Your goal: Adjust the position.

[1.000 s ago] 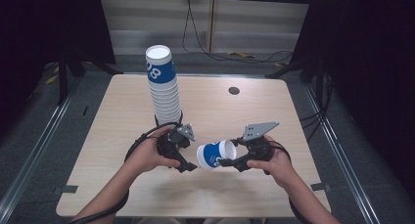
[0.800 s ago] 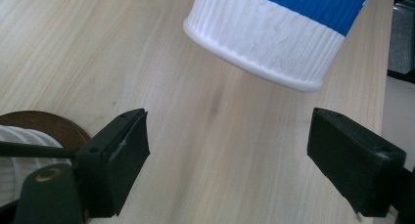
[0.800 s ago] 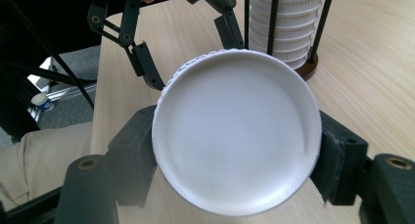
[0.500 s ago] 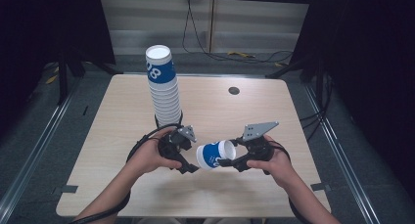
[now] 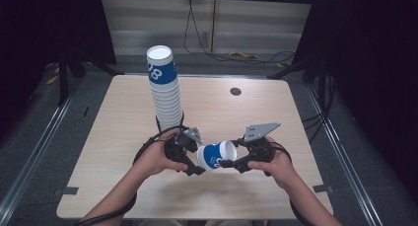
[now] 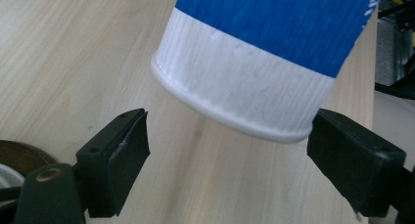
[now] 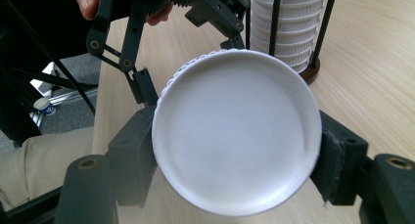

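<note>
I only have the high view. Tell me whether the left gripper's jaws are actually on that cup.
Observer: No. In the left gripper view the left gripper is open, gaps showing between both pads and the cup's rim end.
Operator: Confirm who holds it.
Observer: The right gripper: its jaws press the cup's closed base from both sides.
Operator: Report what the stack stands in.
Observer: The cup stack sits in a black wire holder on a round brown base.

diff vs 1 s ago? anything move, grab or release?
No visible change. The right gripper holds the blue and white cup on its side by the base, as before. The left gripper has its jaws open around the cup's rim end, not touching. The cup stack stands where it was.
</note>
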`<state>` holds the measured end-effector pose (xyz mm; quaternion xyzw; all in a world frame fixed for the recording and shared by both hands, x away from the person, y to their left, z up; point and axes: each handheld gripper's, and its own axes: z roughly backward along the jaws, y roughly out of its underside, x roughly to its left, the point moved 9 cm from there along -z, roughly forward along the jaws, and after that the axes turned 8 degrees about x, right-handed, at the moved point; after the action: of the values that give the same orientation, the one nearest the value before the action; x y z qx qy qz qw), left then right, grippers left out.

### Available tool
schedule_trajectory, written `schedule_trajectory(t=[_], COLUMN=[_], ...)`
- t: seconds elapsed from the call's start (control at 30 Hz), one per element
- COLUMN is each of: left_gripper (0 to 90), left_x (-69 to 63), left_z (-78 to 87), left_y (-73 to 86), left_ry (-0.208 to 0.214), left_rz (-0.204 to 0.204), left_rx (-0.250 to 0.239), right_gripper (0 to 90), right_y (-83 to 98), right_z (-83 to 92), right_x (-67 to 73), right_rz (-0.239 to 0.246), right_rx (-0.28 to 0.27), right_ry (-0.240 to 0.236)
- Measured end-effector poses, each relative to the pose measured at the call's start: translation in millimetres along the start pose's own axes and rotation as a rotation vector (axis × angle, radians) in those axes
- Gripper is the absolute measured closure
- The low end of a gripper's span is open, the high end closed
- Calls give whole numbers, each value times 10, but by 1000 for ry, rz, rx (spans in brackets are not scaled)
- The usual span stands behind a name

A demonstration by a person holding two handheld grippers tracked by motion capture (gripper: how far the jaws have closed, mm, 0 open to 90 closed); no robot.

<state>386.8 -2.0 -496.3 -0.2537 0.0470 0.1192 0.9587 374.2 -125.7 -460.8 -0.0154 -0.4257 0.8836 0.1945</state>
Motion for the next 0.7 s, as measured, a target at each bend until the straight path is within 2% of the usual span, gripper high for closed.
schedule_trajectory(t=[0.57, 0.7], left_gripper=[98, 87], left_x=[-16, -8], left_z=[-46, -44], left_y=[-39, -46], left_ry=[1, -1], left_rz=[-38, -35], left_rx=[2, -4], right_gripper=[287, 288], right_y=[0, -12], right_z=[-46, -53], right_x=[42, 55], right_rz=[6, 3], right_rx=[2, -1], right_ry=[-31, -37])
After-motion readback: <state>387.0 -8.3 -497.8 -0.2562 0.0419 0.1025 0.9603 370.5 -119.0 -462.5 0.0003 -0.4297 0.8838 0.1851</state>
